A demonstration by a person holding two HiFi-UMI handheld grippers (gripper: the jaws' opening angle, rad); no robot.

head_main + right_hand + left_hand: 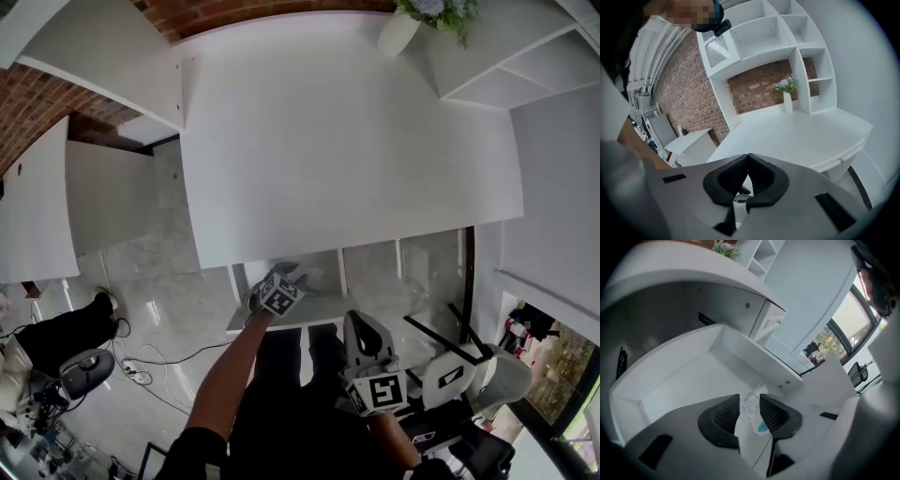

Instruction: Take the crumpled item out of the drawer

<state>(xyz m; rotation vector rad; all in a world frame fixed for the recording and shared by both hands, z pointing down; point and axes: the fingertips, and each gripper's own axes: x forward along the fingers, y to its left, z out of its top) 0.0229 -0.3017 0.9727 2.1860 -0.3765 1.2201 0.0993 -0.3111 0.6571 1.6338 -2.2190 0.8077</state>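
White furniture is filling the room, with a brick wall (754, 91) showing behind it. The left gripper (750, 398) is pointing steeply down into the open drawer (693, 376), and its two black jaws are standing spread. The crumpled item (753, 411), a white scrunched wrapper with a little teal print, is showing in the gap between them. Neither pad is pressing on it. It is lying on the drawer floor, close to the side wall that is carrying two small screws. Around it the drawer floor is showing plain white, and the drawer is jutting out from beneath the broad white desk (347, 141). In the head view the person's arm is reaching forward to this drawer.

The right gripper (747, 157) is hanging nearer the person's body, well apart from the drawer. Its jaws are pressing together at the tips with nothing between them. Beyond it, a white vase of flowers (787, 101) is standing at the back of the desk, beside white shelves (759, 33) that are rising against the brick.
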